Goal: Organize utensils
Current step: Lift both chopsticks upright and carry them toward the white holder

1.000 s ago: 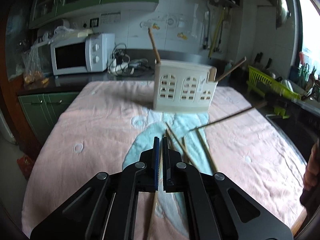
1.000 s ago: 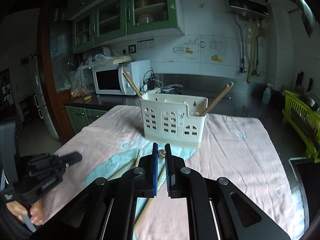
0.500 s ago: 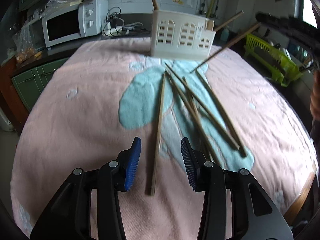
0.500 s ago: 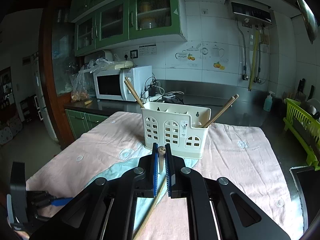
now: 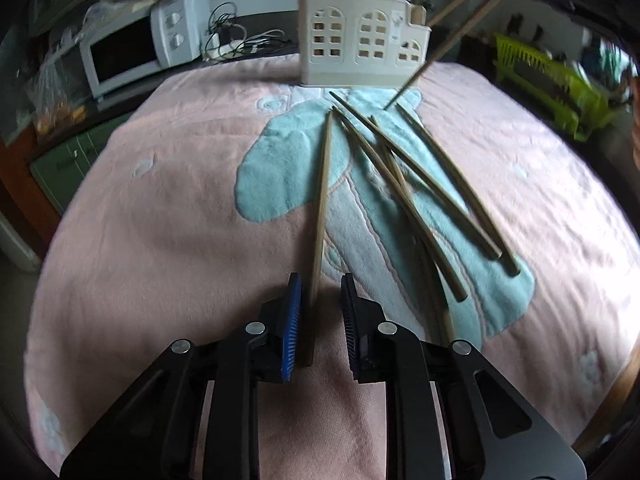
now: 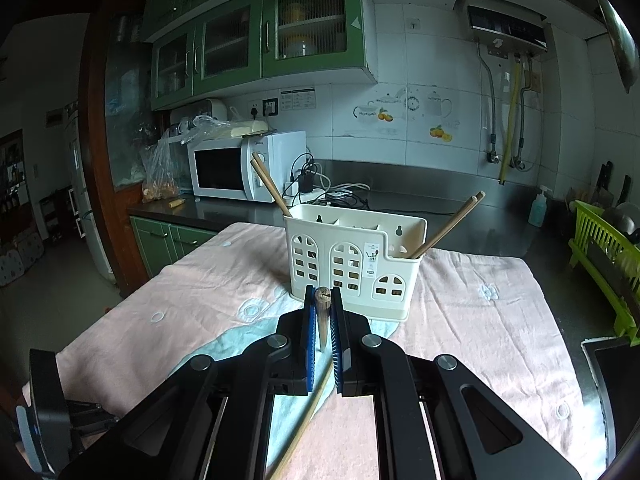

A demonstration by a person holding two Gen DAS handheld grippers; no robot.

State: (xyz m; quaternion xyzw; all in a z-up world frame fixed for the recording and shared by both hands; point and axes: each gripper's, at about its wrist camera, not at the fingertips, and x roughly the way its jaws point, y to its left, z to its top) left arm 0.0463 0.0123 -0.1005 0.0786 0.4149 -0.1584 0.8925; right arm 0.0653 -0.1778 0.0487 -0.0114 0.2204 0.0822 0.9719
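Observation:
My left gripper [image 5: 320, 280] is low over the pink cloth [image 5: 160, 220] with its jaws closing. The near end of a wooden chopstick [image 5: 320, 200] lies between them, close to the left pad, with a gap still showing on the right. Several more chopsticks [image 5: 420, 184] lie crossed on the blue patch. The cream utensil holder [image 5: 360, 44] stands at the far end. My right gripper [image 6: 322, 294] is shut on a chopstick [image 6: 322, 300] held in the air in front of the holder [image 6: 352, 264]. One stick [image 6: 268, 184] leans out of the holder's left end and another [image 6: 448, 224] out of its right end.
A white microwave [image 5: 132, 48] and cables sit on the dark counter behind the table. A green dish rack [image 5: 548, 76] stands at the right. The table's wooden edge [image 5: 612, 392] shows at the lower right. One chopstick [image 6: 308, 412] lies under the right gripper.
The left gripper sank toward the cloth and opened from shut. The chopstick now lies on the cloth, and the jaws have narrowed around its near end again. The right gripper stayed shut on its chopstick.

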